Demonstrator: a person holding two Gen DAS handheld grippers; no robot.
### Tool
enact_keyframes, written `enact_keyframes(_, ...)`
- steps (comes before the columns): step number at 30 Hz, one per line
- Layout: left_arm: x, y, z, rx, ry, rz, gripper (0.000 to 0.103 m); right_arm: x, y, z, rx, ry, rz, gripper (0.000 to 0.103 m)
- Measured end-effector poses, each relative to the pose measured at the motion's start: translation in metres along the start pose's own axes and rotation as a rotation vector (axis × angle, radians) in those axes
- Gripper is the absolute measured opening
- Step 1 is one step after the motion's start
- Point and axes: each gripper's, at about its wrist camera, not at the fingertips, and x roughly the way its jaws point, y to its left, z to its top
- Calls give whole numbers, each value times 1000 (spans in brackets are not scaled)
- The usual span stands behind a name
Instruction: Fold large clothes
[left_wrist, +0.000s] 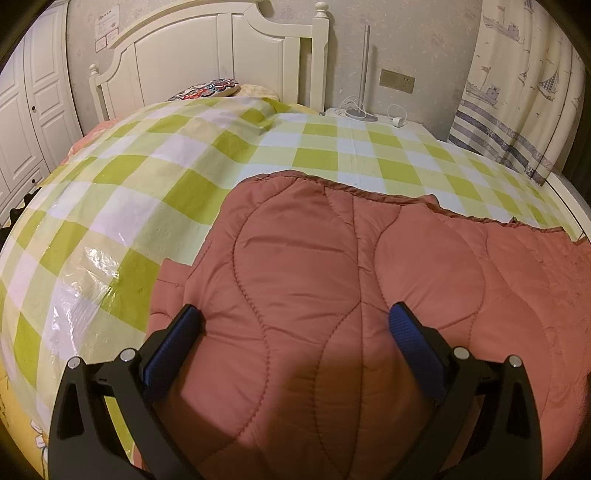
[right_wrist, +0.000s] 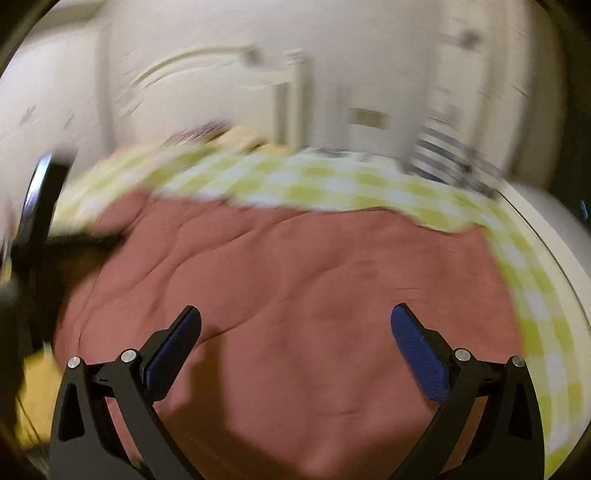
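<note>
A salmon-pink quilted garment (left_wrist: 332, 280) lies spread on the bed, its far hem running left to right across the checked cover. My left gripper (left_wrist: 295, 314) is open, its blue-padded fingers (left_wrist: 173, 347) wide apart just above the garment's left part. The garment also shows in the right wrist view (right_wrist: 314, 280), which is blurred by motion. My right gripper (right_wrist: 295, 317) is open and empty above the garment's middle. The left gripper's black body (right_wrist: 40, 221) shows at the left edge of the right wrist view.
The bed has a green-and-white checked cover (left_wrist: 147, 177) under clear plastic. A white headboard (left_wrist: 207, 48) and a patterned pillow (left_wrist: 207, 90) are at the far end. A nightstand with cables (left_wrist: 369, 116), a curtain (left_wrist: 517, 85) and a white wardrobe (left_wrist: 26, 110) surround the bed.
</note>
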Motion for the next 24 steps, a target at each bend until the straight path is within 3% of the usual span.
enact_keyframes(2,0,1,0,-3,-2,-1,101,17,15,-12,-50,32,-27,98)
enact_keyframes(4,0,1,0,-6,-2,-4,101,20,3,-18,40,30,33,99)
enact_keyframes(6,0,1,0,-4,-2,-1,101,16,-2,-17,44,51,49,98)
enact_keyframes(9,0,1,0,-6,-3,-4,101,2,-18,-12,52,33,-28,98)
enact_keyframes(14,0,1,0,-5,-3,-4,101,2,-87,-29,245,64,-175,98)
enact_keyframes(16,0,1,0,-5,-3,-2,101,4,-96,-39,253,58,-142,99)
enact_keyframes(24,-7,2,-2,-18,-10,-4,101,11,-93,-42,227,71,-149,99)
